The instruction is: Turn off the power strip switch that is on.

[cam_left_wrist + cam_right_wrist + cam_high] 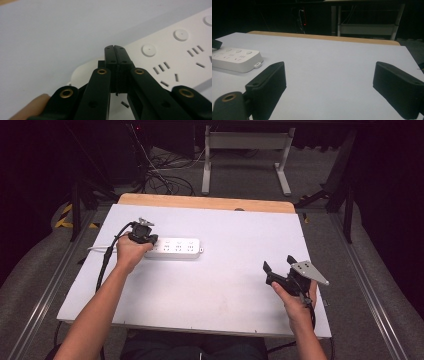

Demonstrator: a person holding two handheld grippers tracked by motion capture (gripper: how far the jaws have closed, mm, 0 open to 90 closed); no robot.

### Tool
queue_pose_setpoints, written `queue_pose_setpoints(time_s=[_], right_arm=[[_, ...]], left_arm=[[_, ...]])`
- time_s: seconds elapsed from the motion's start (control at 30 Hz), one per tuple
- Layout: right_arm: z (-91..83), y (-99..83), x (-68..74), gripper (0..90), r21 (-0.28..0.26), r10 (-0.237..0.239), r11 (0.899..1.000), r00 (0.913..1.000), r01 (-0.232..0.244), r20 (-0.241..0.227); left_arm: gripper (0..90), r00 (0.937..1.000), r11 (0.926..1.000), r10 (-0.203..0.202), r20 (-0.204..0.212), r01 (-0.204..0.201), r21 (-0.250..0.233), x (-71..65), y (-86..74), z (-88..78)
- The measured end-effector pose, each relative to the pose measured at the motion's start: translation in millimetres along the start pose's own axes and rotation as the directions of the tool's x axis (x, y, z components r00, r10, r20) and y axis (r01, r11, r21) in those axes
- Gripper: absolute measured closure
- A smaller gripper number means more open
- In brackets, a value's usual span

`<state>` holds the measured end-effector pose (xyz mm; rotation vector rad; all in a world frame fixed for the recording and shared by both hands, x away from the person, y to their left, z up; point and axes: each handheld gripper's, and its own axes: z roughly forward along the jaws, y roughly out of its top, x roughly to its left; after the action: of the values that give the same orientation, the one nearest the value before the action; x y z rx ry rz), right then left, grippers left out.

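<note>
A white sheet covers the table, and a strip of bare wood shows along its far edge. Around the table the room is dark; on the grey floor behind it stand the legs of a pale metal frame, and a bundle of black cables lies next to them. A power strip lies flat on the left half of the sheet, with its long side running across the table. The left gripper is at the left end of the strip, directly over it; its jaws are pressed together with nothing between them, and in the left gripper view their tips sit near a round button on the strip. Whether the tips touch the plastic I cannot tell from these views. The left end of the strip is hidden under the hand and the gripper, and a white cord comes out there toward the left edge. The right gripper is well apart from the strip, near the right front part of the sheet, with its jaws spread wide and holding nothing. In the right gripper view the strip is cut off at the left border. The markings on its sockets are too small to read. No container stands on the table.
</note>
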<state>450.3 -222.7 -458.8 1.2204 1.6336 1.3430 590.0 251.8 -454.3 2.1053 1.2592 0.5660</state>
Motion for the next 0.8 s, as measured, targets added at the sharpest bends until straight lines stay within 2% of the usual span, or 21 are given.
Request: queue_pose_setpoints(time_s=[0.17,0.23,0.33,0.4,0.43,0.5,0.6,0.63,0.7,0.8], right_arm=[[-0.5,0.1,1.2,11.7,-0.001,-0.002,1.000,1.0000,0.002,0.001],[-0.9,0.1,1.7,11.7,-0.001,-0.005,1.000,1.0000,0.005,-0.003],[-0.9,-0.4,1.3,11.7,0.000,-0.003,1.000,1.0000,0.003,-0.002],[-1.1,-0.6,1.1,11.6,0.003,-0.004,1.000,1.0000,0.004,0.000],[-1.3,-0.5,1.3,11.6,0.001,-0.003,1.000,1.0000,0.003,0.002],[-2.0,-0.1,1.8,11.6,-0.001,-0.004,1.000,1.0000,0.004,-0.001],[-2.1,0.0,2.4,11.6,0.001,-0.009,1.000,1.0000,0.009,-0.001],[-2.1,0.2,2.6,11.6,0.000,-0.009,1.000,1.0000,0.009,-0.002],[-2.2,0.5,3.1,11.6,-0.002,-0.008,1.000,1.0000,0.008,-0.004],[-2.3,0.5,3.0,11.6,-0.002,-0.008,1.000,1.0000,0.008,-0.005]], left_arm=[[89.9,1.0000,0.9999,0.000,-0.005,0.000,-0.015,-0.4,-0.8,2.2],[89.9,0.9989,0.9995,0.029,-0.037,-0.029,-0.011,-3.7,-0.8,2.1],[89.9,0.9981,0.9991,0.039,-0.047,-0.040,-0.014,-5.4,-1.6,2.1],[90.0,0.9954,0.9969,0.072,-0.062,-0.074,-0.025,-6.4,-3.7,2.2],[90.0,0.9955,0.9969,0.072,-0.062,-0.074,-0.029,-5.6,-4.0,2.1],[90.0,0.9983,0.9986,0.036,-0.045,-0.038,-0.036,-4.6,-4.9,2.3],[90.0,0.9974,0.9982,0.042,-0.059,-0.044,-0.039,-6.6,-4.6,3.8],[90.0,0.9977,0.9983,0.037,-0.057,-0.040,-0.044,-6.3,-4.5,4.6],[90.0,0.9986,0.9981,0.003,-0.053,-0.006,-0.061,-6.3,-6.0,5.6],[90.0,0.9984,0.9978,0.001,-0.056,-0.005,-0.067,-6.9,-7.5,5.0]])
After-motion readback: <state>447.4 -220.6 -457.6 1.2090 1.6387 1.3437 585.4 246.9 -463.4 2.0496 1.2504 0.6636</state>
